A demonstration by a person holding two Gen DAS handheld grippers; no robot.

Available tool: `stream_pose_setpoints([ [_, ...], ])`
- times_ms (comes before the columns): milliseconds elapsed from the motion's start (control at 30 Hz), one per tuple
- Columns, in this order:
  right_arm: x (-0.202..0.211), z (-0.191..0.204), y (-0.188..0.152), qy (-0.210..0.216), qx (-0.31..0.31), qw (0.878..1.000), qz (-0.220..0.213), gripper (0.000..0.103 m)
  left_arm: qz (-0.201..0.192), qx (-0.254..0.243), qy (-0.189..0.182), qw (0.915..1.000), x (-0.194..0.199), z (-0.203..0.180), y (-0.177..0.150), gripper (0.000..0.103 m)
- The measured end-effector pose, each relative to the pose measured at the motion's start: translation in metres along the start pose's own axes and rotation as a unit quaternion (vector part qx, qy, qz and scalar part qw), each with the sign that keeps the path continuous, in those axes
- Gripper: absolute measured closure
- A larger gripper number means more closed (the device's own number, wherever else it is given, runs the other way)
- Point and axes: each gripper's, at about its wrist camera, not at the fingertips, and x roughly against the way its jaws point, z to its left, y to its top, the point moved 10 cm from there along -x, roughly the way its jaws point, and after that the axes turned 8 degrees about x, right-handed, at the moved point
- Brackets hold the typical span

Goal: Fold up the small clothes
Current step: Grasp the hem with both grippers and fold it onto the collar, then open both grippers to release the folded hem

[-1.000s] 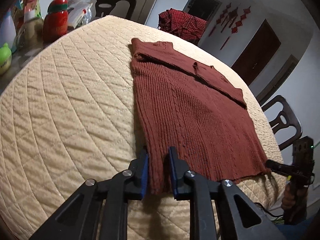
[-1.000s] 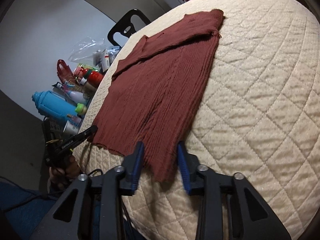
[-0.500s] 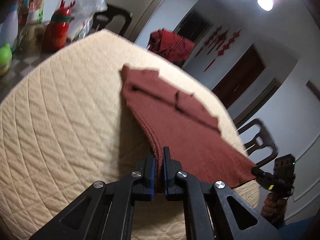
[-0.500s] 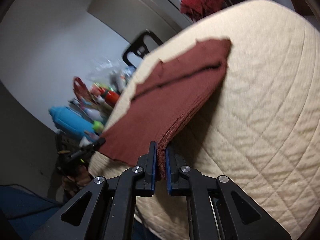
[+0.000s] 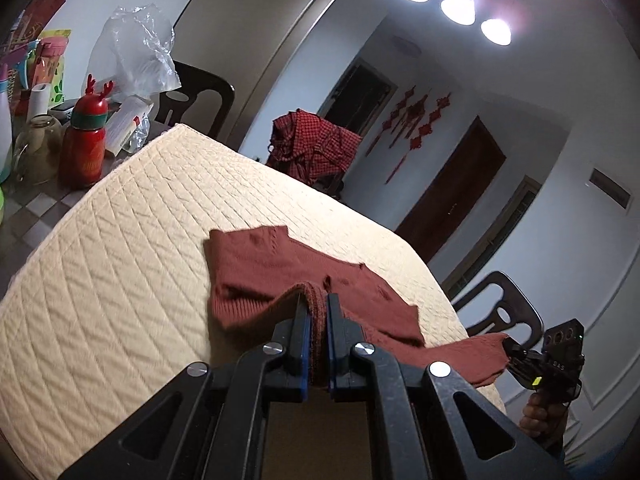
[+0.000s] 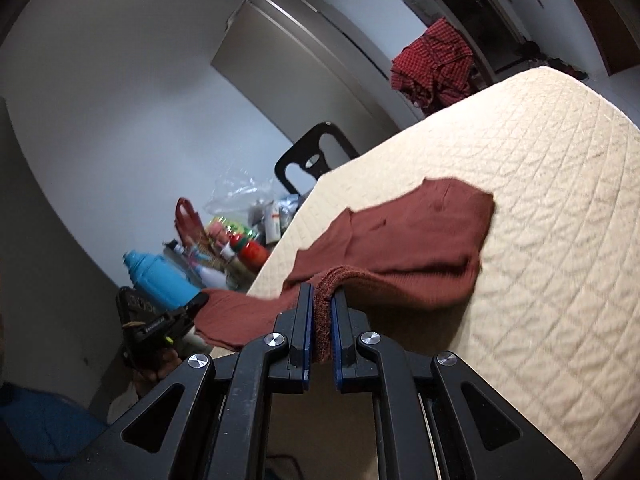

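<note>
Both grippers clamp the ribbed hem of a rust-brown knit sweater (image 5: 280, 276): the left gripper (image 5: 316, 320) and right gripper (image 6: 321, 312) each pinch a thick bunched edge, the rest draped ahead across a cream quilted table cover (image 5: 120, 280).

Right tool (image 6: 320, 312) clamped on the hem corner of the rust-red knit sweater (image 6: 416, 240), lifted off the quilted surface (image 6: 560, 260). Left tool (image 6: 176, 316) grips the other corner. Far end lies flat.
</note>
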Motion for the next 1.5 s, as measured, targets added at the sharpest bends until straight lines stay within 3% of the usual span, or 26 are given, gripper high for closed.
stream_pose_setpoints([
  [200, -0.027, -0.024, 0.037, -0.007, -0.008, 1.000, -0.009, 0.095, 0.006, -0.003, 0.014, 0.9999, -0.043, 0.004, 0.029, 0.095],
  [500, -0.085, -0.087, 0.076, -0.051, -0.046, 0.997, 0.018, 0.095, 0.044, 0.003, 0.048, 0.9979, -0.131, 0.019, 0.066, 0.095],
  [800, -0.139, -0.166, 0.054, -0.106, -0.145, 0.980, 0.090, 0.095, 0.111, 0.062, 0.101, 0.9868, -0.198, 0.073, 0.045, 0.095],
  [1200, -0.151, -0.176, 0.067, -0.104, -0.165, 0.976, 0.096, 0.093, 0.139, 0.093, 0.094, 0.9815, -0.221, 0.075, 0.043, 0.094],
  [1300, -0.152, -0.179, 0.068, -0.104, -0.179, 0.974, 0.091, 0.088, 0.138, 0.105, 0.086, 0.9811, -0.221, 0.074, 0.046, 0.081],
  [1367, -0.149, -0.179, 0.071, -0.110, -0.176, 0.975, 0.081, 0.080, 0.120, 0.102, 0.088, 0.9836, -0.215, 0.074, 0.051, 0.065],
  [1500, -0.139, -0.175, 0.083, -0.117, -0.156, 0.979, 0.058, 0.080, 0.091, 0.094, 0.094, 0.9869, -0.201, 0.073, 0.061, 0.062],
])
